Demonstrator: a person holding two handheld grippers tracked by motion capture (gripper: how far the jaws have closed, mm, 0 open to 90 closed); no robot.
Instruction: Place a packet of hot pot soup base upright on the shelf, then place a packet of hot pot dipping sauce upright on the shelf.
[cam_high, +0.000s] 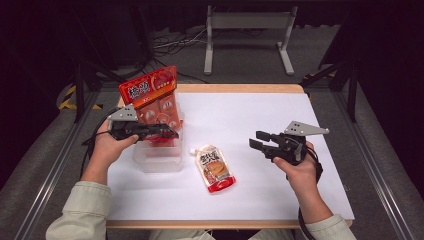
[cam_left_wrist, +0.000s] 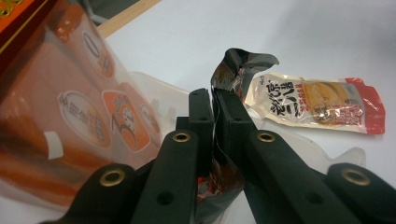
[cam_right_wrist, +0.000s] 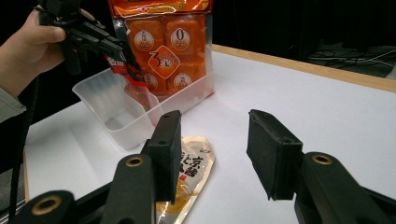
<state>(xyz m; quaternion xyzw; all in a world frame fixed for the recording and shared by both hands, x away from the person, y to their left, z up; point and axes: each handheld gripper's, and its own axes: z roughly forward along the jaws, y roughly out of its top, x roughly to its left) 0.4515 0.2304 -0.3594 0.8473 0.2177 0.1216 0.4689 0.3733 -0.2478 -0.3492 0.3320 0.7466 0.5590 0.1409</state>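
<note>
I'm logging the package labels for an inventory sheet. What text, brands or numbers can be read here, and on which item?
"0": white round labels on the orange cubes in the tall bag.
"3": orange diamond mark on that bag.
Large Chinese characters on its red header: too blurred to read.
Chinese characters on the flat pouch: too blurred to read.

- The left gripper has matt black plastic jaws with brass-coloured rivets; a crinkled, shiny foil pouch sits pinched between them.
- The right gripper has the same dull black plastic, with soft-looking, foam-like matt pads.
- The clear tub is thin, translucent plastic, smooth and faintly glossy.
- The orange snack bag is glossy transparent film with a printed header.
- The sauce pouch is smooth, shiny laminated plastic with a white cap.
- The table has a matt white top and a pale wooden edge.
</note>
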